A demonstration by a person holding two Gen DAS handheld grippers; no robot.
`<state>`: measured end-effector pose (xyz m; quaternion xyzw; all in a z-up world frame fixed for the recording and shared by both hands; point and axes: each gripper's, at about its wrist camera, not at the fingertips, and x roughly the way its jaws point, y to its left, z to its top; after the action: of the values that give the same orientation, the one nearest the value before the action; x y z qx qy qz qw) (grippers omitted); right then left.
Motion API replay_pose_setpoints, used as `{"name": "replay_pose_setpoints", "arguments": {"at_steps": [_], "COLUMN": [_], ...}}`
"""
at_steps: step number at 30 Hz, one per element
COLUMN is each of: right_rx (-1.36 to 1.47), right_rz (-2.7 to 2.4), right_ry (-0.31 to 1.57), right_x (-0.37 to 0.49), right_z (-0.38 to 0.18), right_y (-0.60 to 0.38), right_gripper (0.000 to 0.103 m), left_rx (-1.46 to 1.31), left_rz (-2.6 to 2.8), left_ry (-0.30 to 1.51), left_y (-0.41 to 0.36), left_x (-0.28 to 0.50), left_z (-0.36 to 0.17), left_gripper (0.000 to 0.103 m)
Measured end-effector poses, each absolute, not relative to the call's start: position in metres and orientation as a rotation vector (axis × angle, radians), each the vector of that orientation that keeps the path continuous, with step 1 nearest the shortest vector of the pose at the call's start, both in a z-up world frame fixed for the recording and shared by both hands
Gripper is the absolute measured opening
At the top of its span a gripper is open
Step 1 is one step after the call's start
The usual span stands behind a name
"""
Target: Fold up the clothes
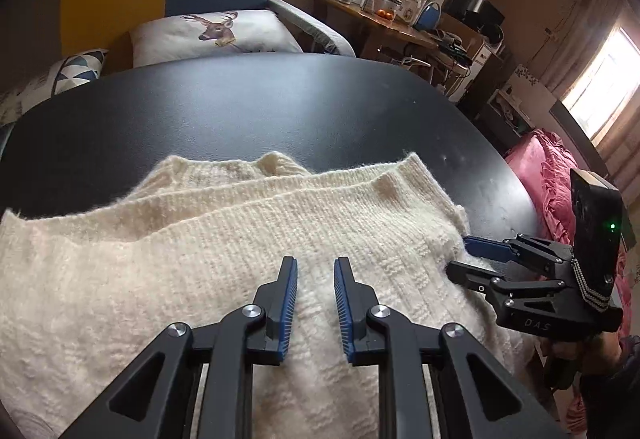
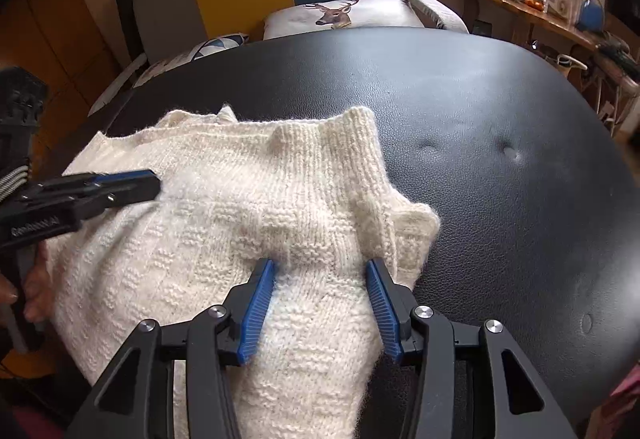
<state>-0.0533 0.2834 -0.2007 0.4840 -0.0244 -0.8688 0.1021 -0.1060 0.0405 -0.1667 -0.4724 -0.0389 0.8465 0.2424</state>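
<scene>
Blue-padded fingers [image 2: 256, 315] of the right gripper [image 2: 322, 265] are straddling a sleeve-like bundle of the cream sweater [image 2: 224, 207], jaws spread, likely lining up a grasp for the next fold. Over the sweater's middle the left gripper [image 1: 316, 263] is hovering, jaws parted a little and pinching nothing. On the black padded table [image 2: 500, 111], the sweater is lying toward the near edge.
</scene>
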Motion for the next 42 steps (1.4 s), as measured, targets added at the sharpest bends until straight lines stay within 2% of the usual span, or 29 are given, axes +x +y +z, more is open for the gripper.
{"name": "replay_pose_setpoints", "arguments": {"at_steps": [6, 10, 14, 20, 23, 27, 30, 32, 34, 38, 40, 42], "right_rx": [1.421, 1.321, 1.258, 1.26, 1.309, 1.297, 1.279, 1.265, 1.246, 1.23, 1.223, 1.21], "right_rz": [-2.626, -2.651, -2.598, -2.492, -2.5, -2.518, -2.533, -2.537, -2.542, -2.54, -2.541, -2.544], "right_ry": [0.074, 0.102, 0.124, 0.162, 0.203, 0.046, 0.125, 0.113, 0.098, 0.092, 0.094, 0.091], "right_x": [-0.054, -0.049, -0.05, -0.057, -0.064, -0.068, -0.066, -0.065, -0.062, -0.064, -0.065, -0.064], "right_z": [-0.187, -0.165, -0.154, -0.169, -0.186, -0.205, -0.206, -0.207, -0.208, -0.208, -0.208, -0.208], "right_y": [0.261, 0.241, 0.205, 0.146, 0.138, 0.158, 0.15, 0.151, 0.152, 0.155, 0.155, 0.155], "right_gripper": [0.051, 0.052, 0.061, 0.062, 0.062, 0.065, 0.068, 0.068, 0.069, 0.069, 0.07, 0.07], "left_rx": [-1.304, -1.303, -1.31, -1.366, -1.346, -1.322, -1.336, -1.347, -1.335, -1.312, -1.334, -1.346], "left_rz": [2.438, 2.529, 2.606, 2.656, 2.642, 2.652, 2.633, 2.614, 2.585, 2.493, 2.472, 2.442], "left_ry": [-0.159, -0.193, -0.206, -0.225, -0.289, -0.284, -0.269, -0.291, -0.347, -0.647, -0.712, -0.7], "left_y": [-0.018, -0.058, -0.091, -0.124, -0.131, -0.13, -0.13, -0.133, -0.144, -0.204, -0.229, -0.24], "left_x": [-0.081, -0.062, -0.048, -0.048, -0.048, -0.045, -0.046, -0.046, -0.043, -0.043, -0.045, -0.045], "left_z": [-0.164, -0.163, -0.166, -0.185, -0.196, -0.198, -0.193, -0.186, -0.178, -0.171, -0.173, -0.174], "left_gripper": [0.019, 0.019, 0.019, 0.019, 0.02, 0.02, 0.02, 0.02, 0.02, 0.027, 0.03, 0.033]}}
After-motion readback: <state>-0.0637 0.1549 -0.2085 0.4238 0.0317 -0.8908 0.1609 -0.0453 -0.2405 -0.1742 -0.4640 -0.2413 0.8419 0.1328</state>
